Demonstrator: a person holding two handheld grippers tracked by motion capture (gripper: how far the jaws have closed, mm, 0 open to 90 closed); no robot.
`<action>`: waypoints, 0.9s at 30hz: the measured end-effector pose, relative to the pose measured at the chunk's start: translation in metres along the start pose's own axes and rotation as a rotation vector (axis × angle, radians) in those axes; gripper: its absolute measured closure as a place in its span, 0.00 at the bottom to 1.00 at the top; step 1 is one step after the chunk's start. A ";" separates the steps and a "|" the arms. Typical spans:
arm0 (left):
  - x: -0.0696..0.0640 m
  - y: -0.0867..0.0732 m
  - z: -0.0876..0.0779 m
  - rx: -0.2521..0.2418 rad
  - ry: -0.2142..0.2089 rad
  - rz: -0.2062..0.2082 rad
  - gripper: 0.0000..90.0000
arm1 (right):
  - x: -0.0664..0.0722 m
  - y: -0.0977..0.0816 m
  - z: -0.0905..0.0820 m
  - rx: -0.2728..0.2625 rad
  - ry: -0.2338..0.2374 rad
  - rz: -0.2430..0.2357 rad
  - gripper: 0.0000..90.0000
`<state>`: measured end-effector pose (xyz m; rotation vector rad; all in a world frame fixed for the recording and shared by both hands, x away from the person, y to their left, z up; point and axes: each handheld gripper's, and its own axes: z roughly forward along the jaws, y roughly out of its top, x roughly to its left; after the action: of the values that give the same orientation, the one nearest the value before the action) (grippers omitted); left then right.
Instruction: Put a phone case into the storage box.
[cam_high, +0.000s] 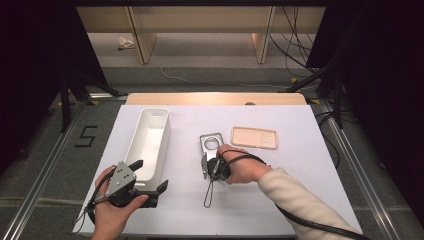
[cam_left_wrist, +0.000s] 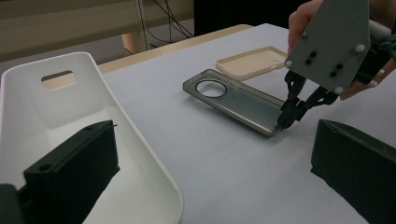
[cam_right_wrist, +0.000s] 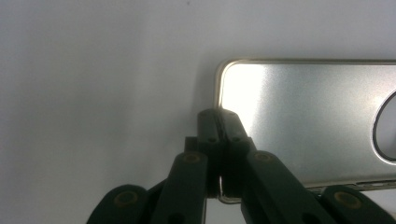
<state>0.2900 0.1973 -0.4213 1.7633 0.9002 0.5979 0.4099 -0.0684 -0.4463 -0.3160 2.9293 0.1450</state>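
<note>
My right hand-held gripper pinches the near end wall of the grey case, which lies flat on the counter, middle of it, a tan case just beside it. My hand lies low, wrist level, jaws pointing away from me. My left hand-held gripper rests spread at the near end of the white bin.

In the left gripper view, the case looks thin, light and springy; I judge the rim is the only place to grip, since the back is slick.

In the right gripper view, my fingertips are pressed together on the rim beside a corner; a shallow bite that could slip.
</note>
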 end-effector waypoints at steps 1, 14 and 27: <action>0.000 0.000 0.000 0.000 0.001 0.000 0.00 | 0.001 -0.001 -0.002 -0.018 -0.009 0.008 1.00; 0.000 0.000 0.000 -0.001 0.000 0.002 0.00 | 0.005 -0.010 -0.014 -0.089 -0.027 0.040 1.00; 0.000 0.000 0.000 -0.001 0.001 0.002 0.00 | 0.011 -0.022 -0.021 -0.215 -0.057 0.071 1.00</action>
<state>0.2902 0.1970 -0.4212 1.7636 0.8985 0.6006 0.4005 -0.0945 -0.4297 -0.2344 2.8731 0.4726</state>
